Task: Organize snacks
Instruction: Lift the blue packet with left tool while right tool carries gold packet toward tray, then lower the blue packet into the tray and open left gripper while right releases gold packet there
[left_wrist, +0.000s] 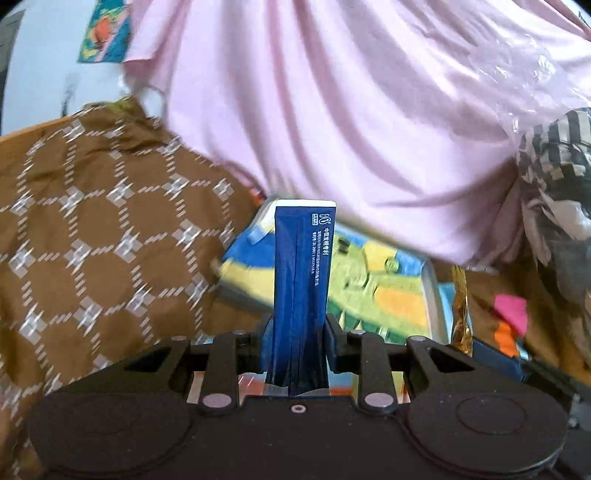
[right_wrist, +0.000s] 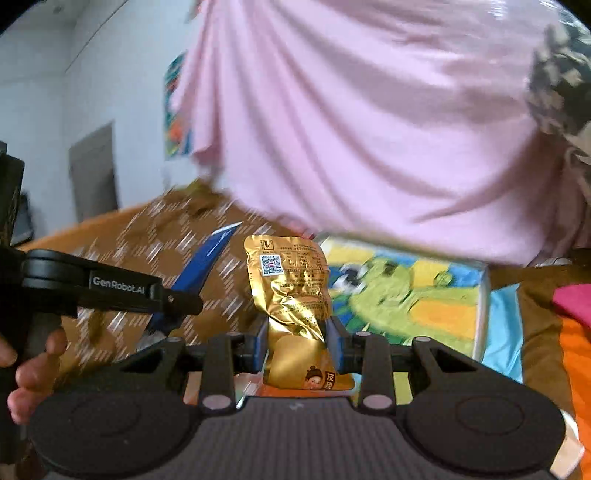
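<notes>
Ahead of the left claw (left_wrist: 295, 332), past its blue pack (left_wrist: 301, 280), a pink cloth (left_wrist: 332, 110) hangs low and blocks the way forward and up. Under it a frog box (left_wrist: 391, 288) fills the space just ahead, while the brown cover (left_wrist: 92, 221) to the left lies bare. Left of the right claw (right_wrist: 299, 339) the other claw crosses close, leaving little room there.

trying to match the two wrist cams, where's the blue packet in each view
Left wrist: blue packet stands upright at centre, clamped in the left gripper.
Right wrist: blue packet at left of centre, seen edge-on, slanting.
Shared landmark: the colourful box with a green cartoon figure.
</notes>
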